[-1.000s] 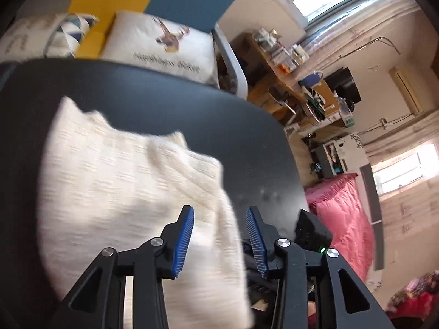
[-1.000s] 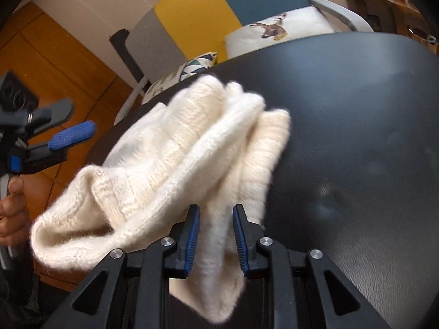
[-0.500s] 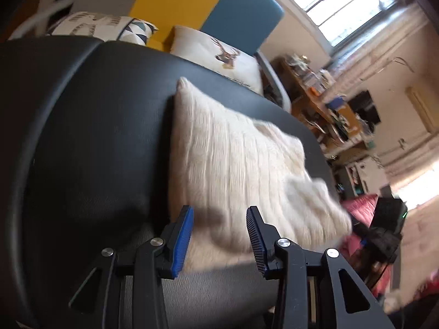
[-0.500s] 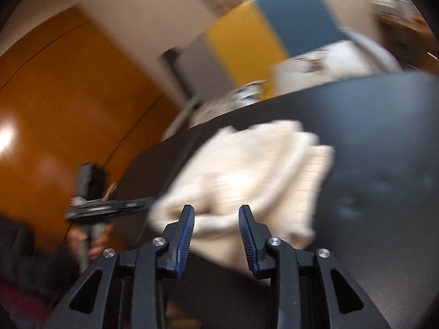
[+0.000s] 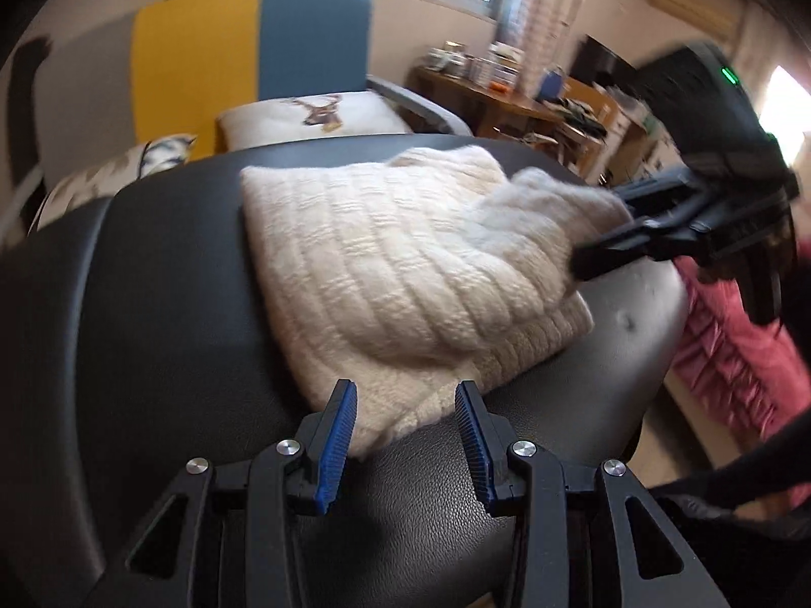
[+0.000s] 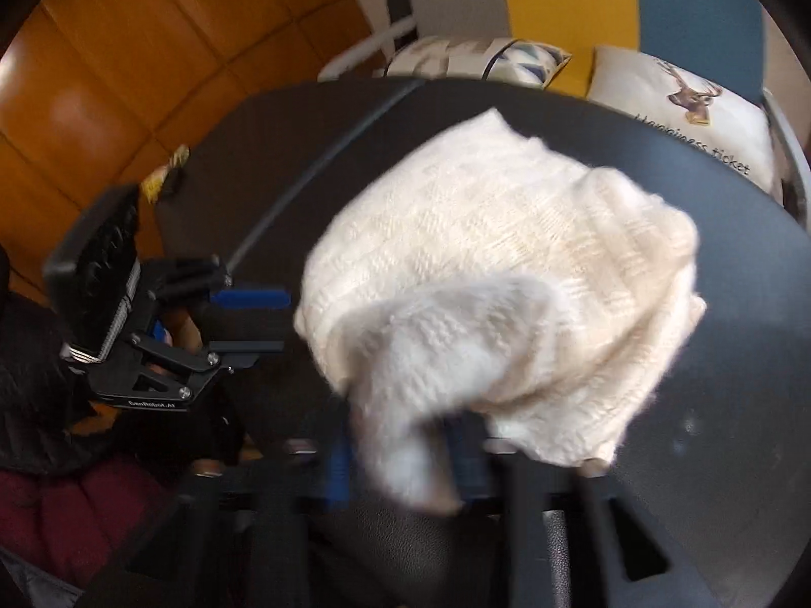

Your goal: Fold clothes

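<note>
Black table (image 5: 152, 304): holds a folded cream sweater (image 5: 405, 263) at centre, its near corner between the left gripper (image 5: 405, 420) fingers, which stand wide, gripping nothing; right gripper (image 6: 400, 461), blurred, pinches a lifted sweater flap at the right side; deer cushion (image 5: 314, 116) beyond

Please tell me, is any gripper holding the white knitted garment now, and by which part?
The right gripper pinches a loose end of the cream knit sweater. The left gripper is open, holding nothing.

The deer pillow (image 6: 689, 116) reads "Happiness ticket"; the left claw (image 6: 248, 321) body reads "GenRobot.AI".
</note>
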